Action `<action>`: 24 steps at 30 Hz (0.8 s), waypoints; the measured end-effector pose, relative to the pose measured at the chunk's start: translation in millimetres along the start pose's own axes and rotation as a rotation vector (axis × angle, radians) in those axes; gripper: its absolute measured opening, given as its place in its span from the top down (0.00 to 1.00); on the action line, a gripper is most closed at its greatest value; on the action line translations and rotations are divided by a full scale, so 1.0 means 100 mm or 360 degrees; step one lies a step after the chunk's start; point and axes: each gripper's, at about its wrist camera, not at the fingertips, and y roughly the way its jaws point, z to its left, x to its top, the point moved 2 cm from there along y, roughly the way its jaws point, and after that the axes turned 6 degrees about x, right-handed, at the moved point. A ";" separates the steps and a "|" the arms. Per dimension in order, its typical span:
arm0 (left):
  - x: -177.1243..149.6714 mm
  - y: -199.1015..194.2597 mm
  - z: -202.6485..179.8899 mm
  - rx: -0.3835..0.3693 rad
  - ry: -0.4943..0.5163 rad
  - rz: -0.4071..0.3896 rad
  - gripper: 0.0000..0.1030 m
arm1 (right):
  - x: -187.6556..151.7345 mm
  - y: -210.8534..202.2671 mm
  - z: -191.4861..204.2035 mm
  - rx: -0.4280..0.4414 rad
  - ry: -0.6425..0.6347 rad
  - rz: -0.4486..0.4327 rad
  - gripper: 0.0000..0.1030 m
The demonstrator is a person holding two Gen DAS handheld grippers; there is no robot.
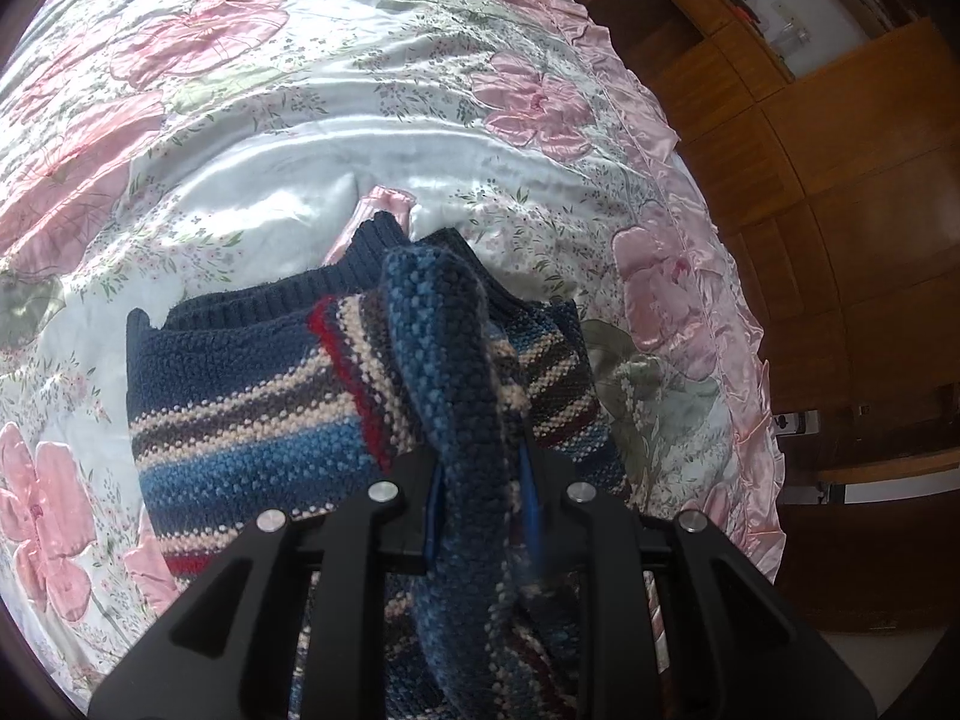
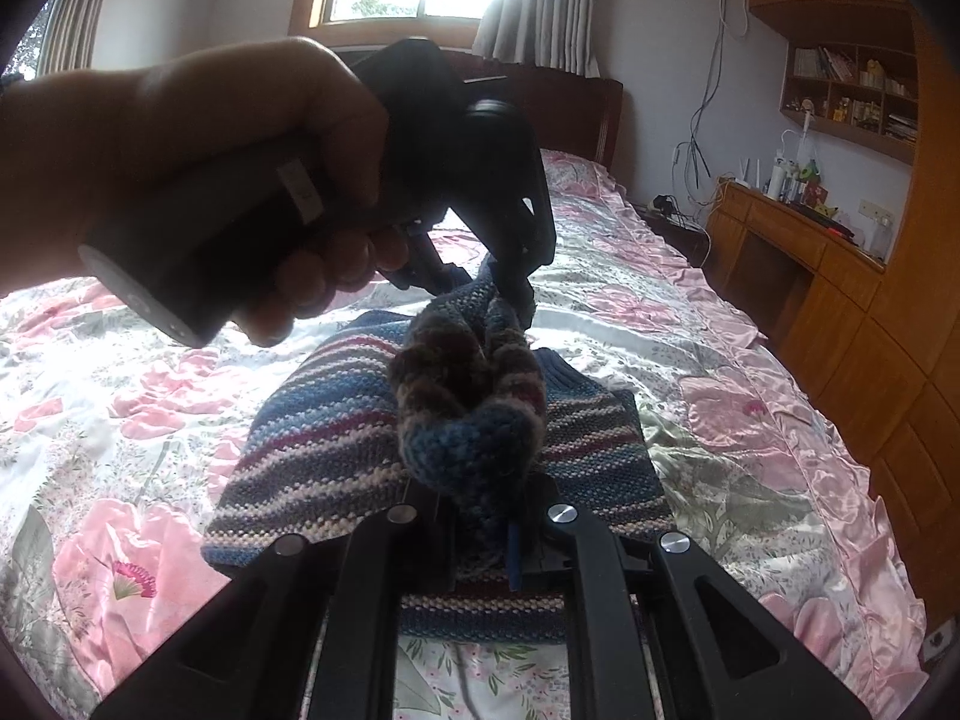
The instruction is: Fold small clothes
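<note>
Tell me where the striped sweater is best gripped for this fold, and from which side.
Judging by its pose, the striped sweater is best pinched along the raised, bunched ridge, at opposite ends. The left gripper and right gripper are each shut on one end of it, facing each other, while the body lies flat on the floral bedspread.

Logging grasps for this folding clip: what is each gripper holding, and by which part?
Both hold the striped knit sweater: the left gripper and right gripper each clamp a bunched-up fold lifted above the body; which part cannot be told.
</note>
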 end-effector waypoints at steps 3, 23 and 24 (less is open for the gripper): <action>0.01 0.10 -0.10 0.0020 0.0021 0.0017 0.82 | -0.06 0.01 -0.10 -0.0004 0.0033 0.0006 0.89; 0.02 0.79 -0.46 0.0214 0.0103 0.0089 0.81 | -0.58 0.26 -0.73 0.0212 0.0378 0.0097 0.89; 0.02 0.80 -0.47 0.0218 0.0099 0.0085 0.80 | -0.60 0.28 -0.80 0.0270 0.0447 0.0101 0.89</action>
